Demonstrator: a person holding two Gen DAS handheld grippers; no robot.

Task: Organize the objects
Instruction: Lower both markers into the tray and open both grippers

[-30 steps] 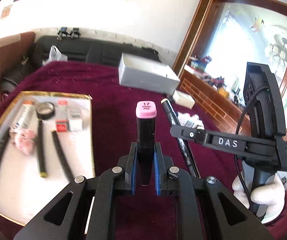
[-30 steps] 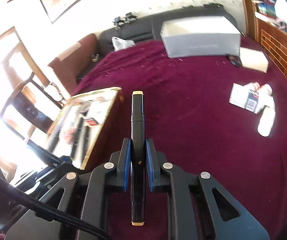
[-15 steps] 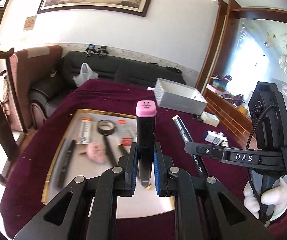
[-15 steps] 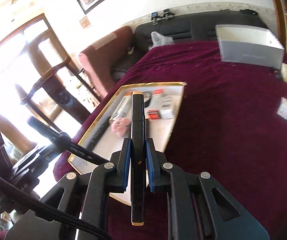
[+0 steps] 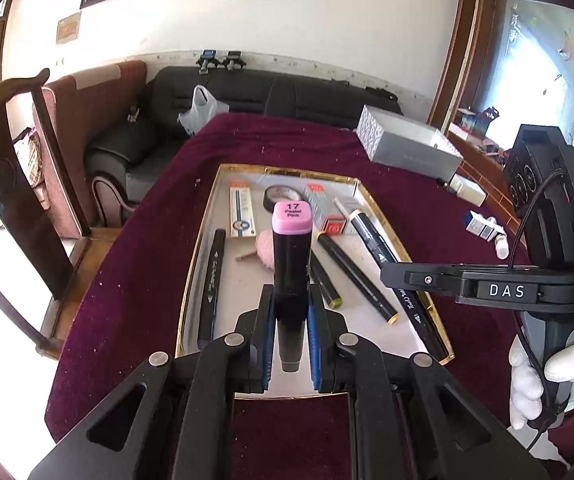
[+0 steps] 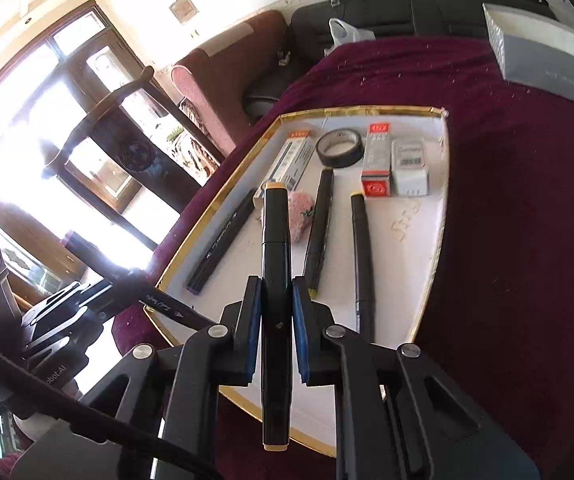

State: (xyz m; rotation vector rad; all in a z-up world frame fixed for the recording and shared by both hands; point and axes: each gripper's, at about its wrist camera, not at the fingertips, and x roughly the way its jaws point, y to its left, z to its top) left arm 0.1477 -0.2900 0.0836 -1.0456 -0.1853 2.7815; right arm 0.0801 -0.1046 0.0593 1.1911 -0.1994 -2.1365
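My left gripper (image 5: 290, 330) is shut on a black marker with a pink cap (image 5: 291, 256), held upright over the near end of a gold-rimmed white tray (image 5: 203, 236). My right gripper (image 6: 275, 322) is shut on a black marker with tan ends (image 6: 275, 264), held over the same tray (image 6: 435, 264). In the tray lie several black markers (image 6: 319, 232), a roll of black tape (image 6: 340, 147), a pink fluffy item (image 6: 300, 216) and small boxes (image 6: 376, 160). The right gripper's marker (image 5: 375, 248) and body also show in the left wrist view.
The tray sits on a maroon tablecloth (image 6: 519, 208). A grey box (image 5: 407, 146) stands at the far right, small white packets (image 5: 485, 228) lie right of the tray. A dark wooden chair (image 5: 11, 184) and black sofa (image 5: 247, 92) stand beyond the table's edge.
Both grippers have swung left and moved over the tray, each still holding its marker. The tray now lies directly beneath them.
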